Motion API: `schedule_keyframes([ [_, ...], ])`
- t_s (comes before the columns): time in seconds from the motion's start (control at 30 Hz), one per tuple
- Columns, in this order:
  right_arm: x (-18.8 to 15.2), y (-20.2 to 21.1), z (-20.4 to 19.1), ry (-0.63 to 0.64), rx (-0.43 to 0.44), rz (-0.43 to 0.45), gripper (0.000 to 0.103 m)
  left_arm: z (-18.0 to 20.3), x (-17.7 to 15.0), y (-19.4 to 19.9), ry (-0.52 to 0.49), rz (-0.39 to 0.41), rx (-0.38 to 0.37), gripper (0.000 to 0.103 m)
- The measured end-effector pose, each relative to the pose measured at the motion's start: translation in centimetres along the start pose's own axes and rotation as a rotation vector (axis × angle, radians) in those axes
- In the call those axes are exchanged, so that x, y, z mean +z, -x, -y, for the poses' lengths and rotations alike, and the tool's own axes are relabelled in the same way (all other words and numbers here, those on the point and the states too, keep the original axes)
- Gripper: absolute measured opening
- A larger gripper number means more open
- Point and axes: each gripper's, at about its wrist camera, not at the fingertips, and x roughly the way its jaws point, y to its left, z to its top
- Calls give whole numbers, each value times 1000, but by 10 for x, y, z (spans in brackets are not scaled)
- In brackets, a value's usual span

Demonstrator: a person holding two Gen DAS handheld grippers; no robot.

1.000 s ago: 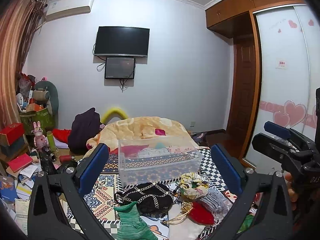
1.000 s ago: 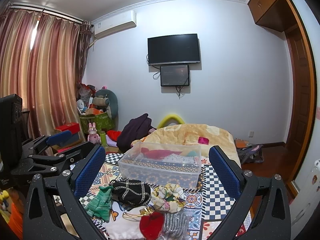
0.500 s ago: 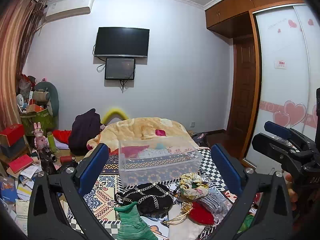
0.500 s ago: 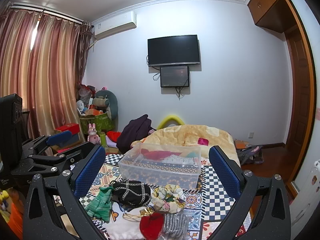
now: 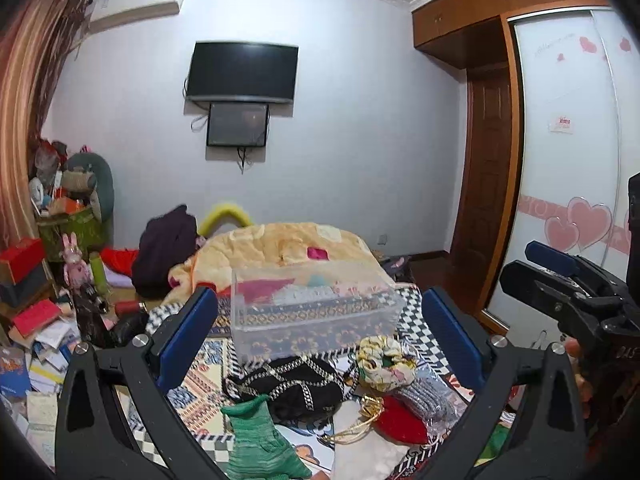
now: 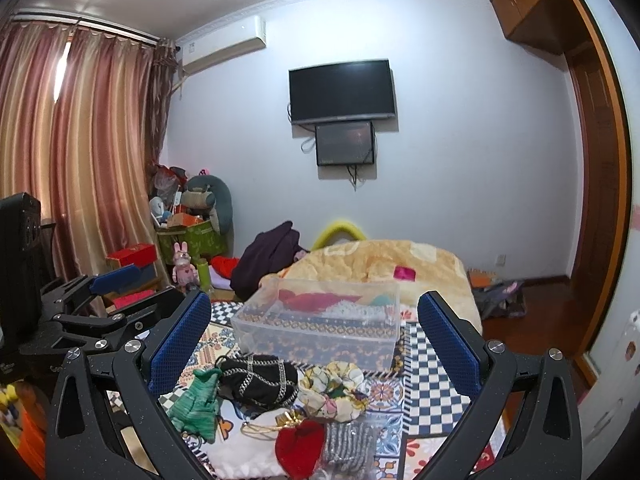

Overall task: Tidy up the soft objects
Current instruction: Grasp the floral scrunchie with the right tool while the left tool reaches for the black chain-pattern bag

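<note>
A clear plastic box (image 5: 316, 308) (image 6: 320, 320) holding some soft items stands on a patterned cloth. In front of it lie a green knit piece (image 5: 260, 440) (image 6: 196, 404), a black chain-patterned pouch (image 5: 296, 384) (image 6: 260, 380), a floral scrunchie (image 5: 380, 364) (image 6: 336, 388), a red item (image 5: 400, 420) (image 6: 300, 444) and a grey knit item (image 5: 424, 396) (image 6: 348, 440). My left gripper (image 5: 318, 344) is open and empty above the pile. My right gripper (image 6: 314, 344) is open and empty, also above it.
A yellow blanket (image 6: 380, 260) lies behind the box. Boxes, toys and papers clutter the left side (image 5: 48, 280). A wardrobe with heart stickers (image 5: 572, 200) and a wooden door (image 6: 596, 220) stand on the right. A TV (image 6: 342, 90) hangs on the far wall.
Both views have shifted very slightly; the objects and both open grippers are otherwise unchanged.
</note>
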Motion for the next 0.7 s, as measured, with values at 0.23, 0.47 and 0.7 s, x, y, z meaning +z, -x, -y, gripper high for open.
schedule_keyframes([
  [0.23, -22, -25, 19, -46, -26, -89, 103, -10, -27, -36, 23, -103, 12, 103],
  [0.47, -48, -51, 36, -92, -14, -195, 102, -22, -55, -70, 55, -199, 7, 100],
  [0.7, -70, -76, 40, -101, 19, -305, 94, -35, -84, -107, 89, -317, 4, 87],
])
